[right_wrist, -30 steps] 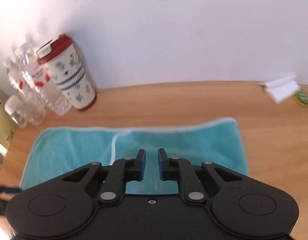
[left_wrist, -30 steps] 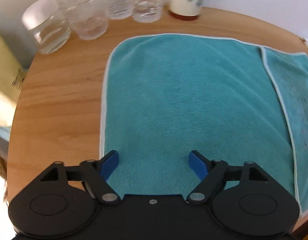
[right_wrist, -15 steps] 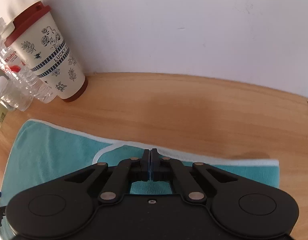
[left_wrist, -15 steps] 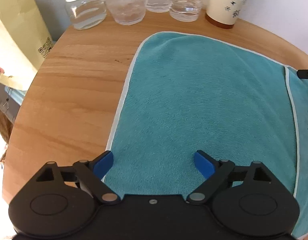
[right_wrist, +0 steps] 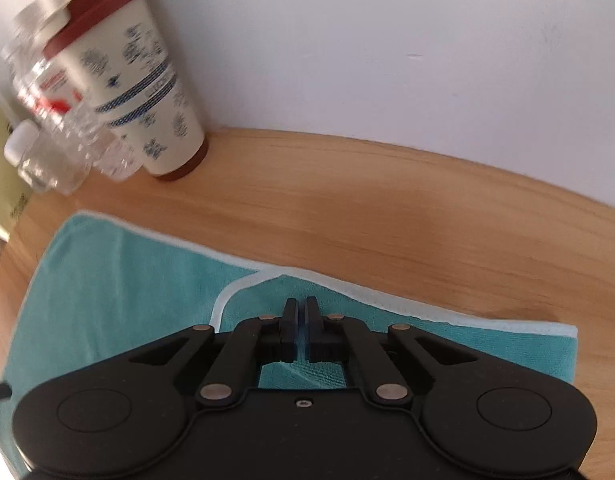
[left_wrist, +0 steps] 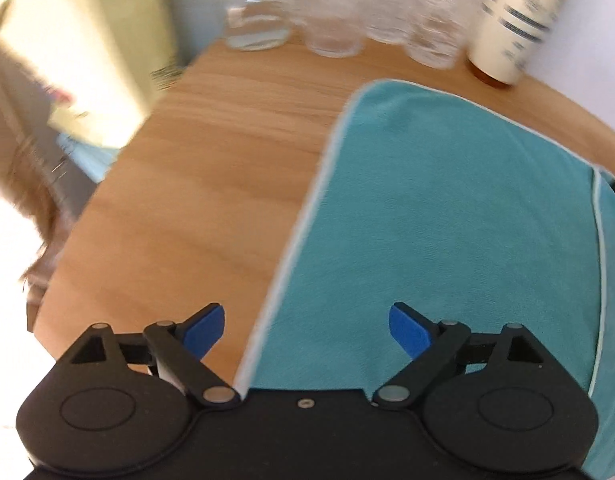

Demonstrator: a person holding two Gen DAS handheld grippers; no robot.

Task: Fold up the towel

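Note:
A teal towel (left_wrist: 447, 216) with a white hem lies on a round wooden table (left_wrist: 211, 168); a folded-over layer covers its right part. My left gripper (left_wrist: 307, 330) hovers open over the near left side, and the towel's left hem runs up between its blue fingers (left_wrist: 205, 330). In the right wrist view the towel (right_wrist: 119, 280) spreads to the left. My right gripper (right_wrist: 301, 314) is shut on the top layer's far edge, where the white hem (right_wrist: 279, 276) peaks just ahead of the tips.
At the table's back stand a cream cup with a red lid (right_wrist: 147, 92), clear plastic bottles (right_wrist: 55, 120), a glass tumbler (left_wrist: 331, 20) and a jar (left_wrist: 251, 12). A white wall (right_wrist: 387, 40) rises behind. The table's left edge drops off beside a yellow bag (left_wrist: 79, 52).
My left gripper has slid left, so the towel's left hem now lies between its fingers. My right gripper has gone from open to shut on the folded layer's edge.

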